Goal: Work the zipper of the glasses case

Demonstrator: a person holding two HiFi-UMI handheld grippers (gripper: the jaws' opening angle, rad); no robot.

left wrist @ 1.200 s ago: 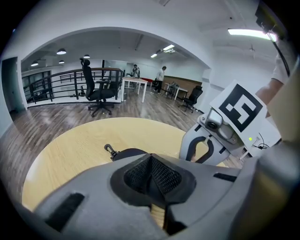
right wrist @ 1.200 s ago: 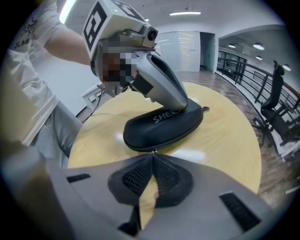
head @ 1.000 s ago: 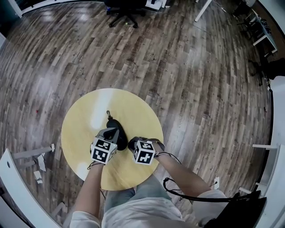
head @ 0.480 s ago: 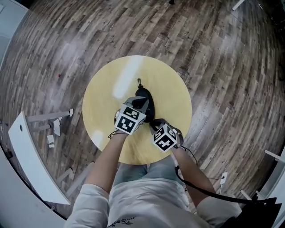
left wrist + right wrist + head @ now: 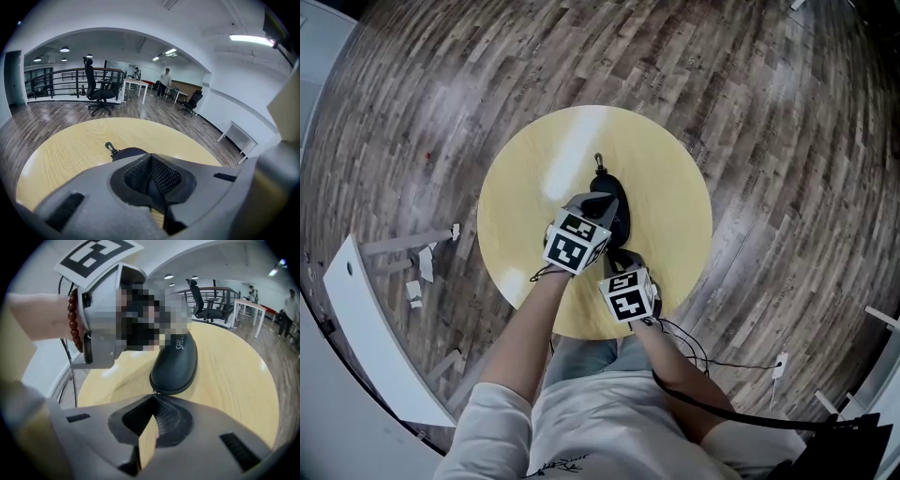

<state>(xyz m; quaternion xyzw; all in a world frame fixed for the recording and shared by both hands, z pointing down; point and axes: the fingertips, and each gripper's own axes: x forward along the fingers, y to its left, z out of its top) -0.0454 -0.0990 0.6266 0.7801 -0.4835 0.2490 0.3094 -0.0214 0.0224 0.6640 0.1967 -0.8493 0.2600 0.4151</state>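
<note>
- At the six o'clock end of the glasses case [image 5: 176, 364], the right gripper [image 5: 153, 398] has its jaws drawn together, with only a thin wedge of tabletop showing behind the tips.
- Its tips sit right at the small metal zipper pull [image 5: 153, 391] on the case's near rim. The pull is too small to tell whether it is actually pinched.
- The left gripper [image 5: 150, 158] also has its jaws closed tip to tip, and they reach the case from about seven o'clock. Its own view does not show whether anything is caught between them.
- In the right gripper view, a blurred patch covers the spot where the left gripper meets the case.
- The dark case lies flat near the middle of the round yellow table [image 5: 675, 187], long axis running twelve to six, with a small clasp [image 5: 109, 147] at its twelve o'clock end.
- A red bead bracelet [image 5: 71, 322] circles the wrist behind the left gripper.
- Wood-plank floor [image 5: 441, 94] surrounds the table, and a white panel [image 5: 370, 319] stands at eight o'clock.
- An office chair [image 5: 96, 86] stands well beyond the table.
</note>
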